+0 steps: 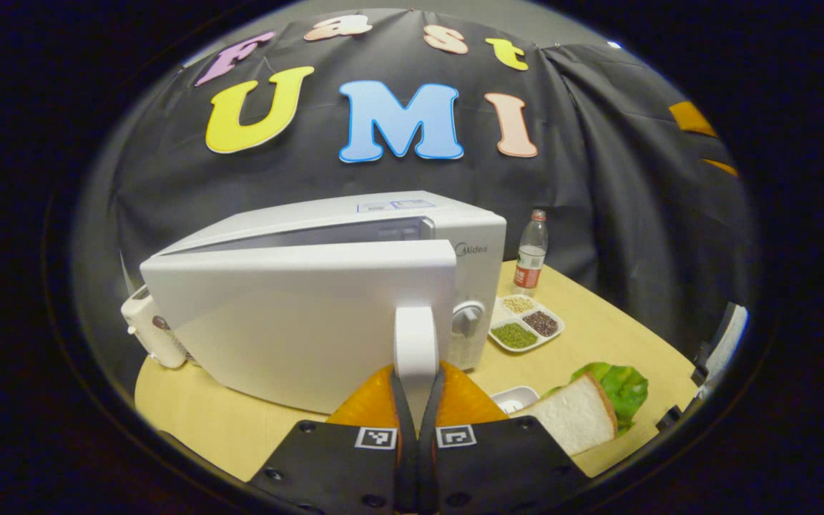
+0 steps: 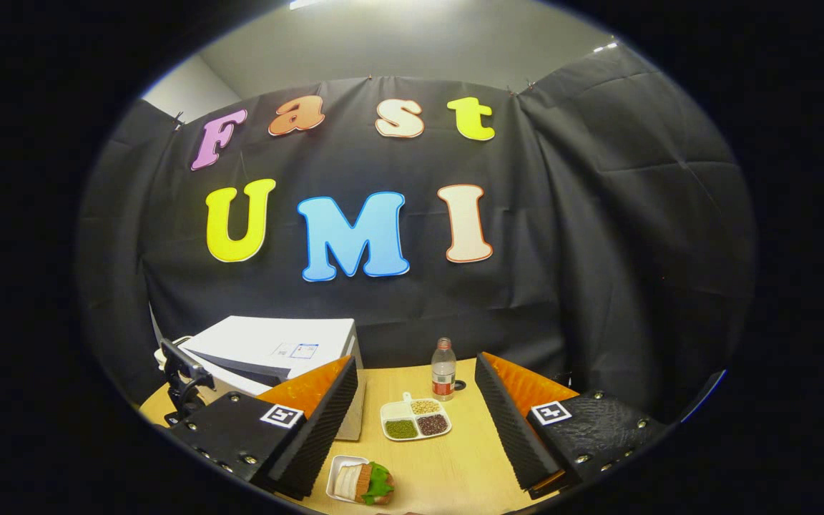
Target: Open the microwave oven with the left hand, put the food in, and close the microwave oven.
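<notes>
White box-shaped microwave oven (image 1: 326, 286), marked "Midea", on the pale wooden table (image 1: 598, 336), door ajar; left gripper (image 1: 418, 400) clamped on its white vertical door handle (image 1: 415, 343). Right gripper (image 2: 415, 429) spread wide, holding nothing, above the sandwich on a small white plate (image 2: 362, 481).

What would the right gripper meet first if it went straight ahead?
Likely the divided snack tray, which lies between the open right gripper's fingers, with the bottle behind it; depth is unclear.

The half-open microwave door (image 1: 297, 322) hides the cavity; a white appliance (image 1: 151, 332) is partly hidden behind the microwave's far left corner.
</notes>
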Motion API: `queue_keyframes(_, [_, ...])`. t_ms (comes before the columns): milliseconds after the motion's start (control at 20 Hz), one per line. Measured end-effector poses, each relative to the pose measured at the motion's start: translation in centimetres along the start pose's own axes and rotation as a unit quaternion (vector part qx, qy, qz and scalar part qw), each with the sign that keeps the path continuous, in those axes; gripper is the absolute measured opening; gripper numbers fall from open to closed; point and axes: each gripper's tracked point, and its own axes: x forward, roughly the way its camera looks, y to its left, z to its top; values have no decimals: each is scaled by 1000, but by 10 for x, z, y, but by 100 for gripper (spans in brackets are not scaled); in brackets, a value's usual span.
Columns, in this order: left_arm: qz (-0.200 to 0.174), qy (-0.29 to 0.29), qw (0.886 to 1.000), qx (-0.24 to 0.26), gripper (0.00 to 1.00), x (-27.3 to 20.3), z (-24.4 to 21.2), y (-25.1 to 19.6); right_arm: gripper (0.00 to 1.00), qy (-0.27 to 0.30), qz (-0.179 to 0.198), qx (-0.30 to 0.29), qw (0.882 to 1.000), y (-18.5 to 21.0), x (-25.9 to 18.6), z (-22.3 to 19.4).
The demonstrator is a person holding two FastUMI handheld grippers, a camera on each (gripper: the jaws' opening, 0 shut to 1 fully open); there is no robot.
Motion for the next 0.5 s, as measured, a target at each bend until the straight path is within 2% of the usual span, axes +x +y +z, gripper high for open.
queue_keyframes(250, [-26,19,999,14,6,-60,-25,13,100,-3,32,-9,999,32,-12,2])
queue_keyframes(500, [-36,34,999,22,6,-133,-63,54,100,0,48,-6,999,63,-26,-7])
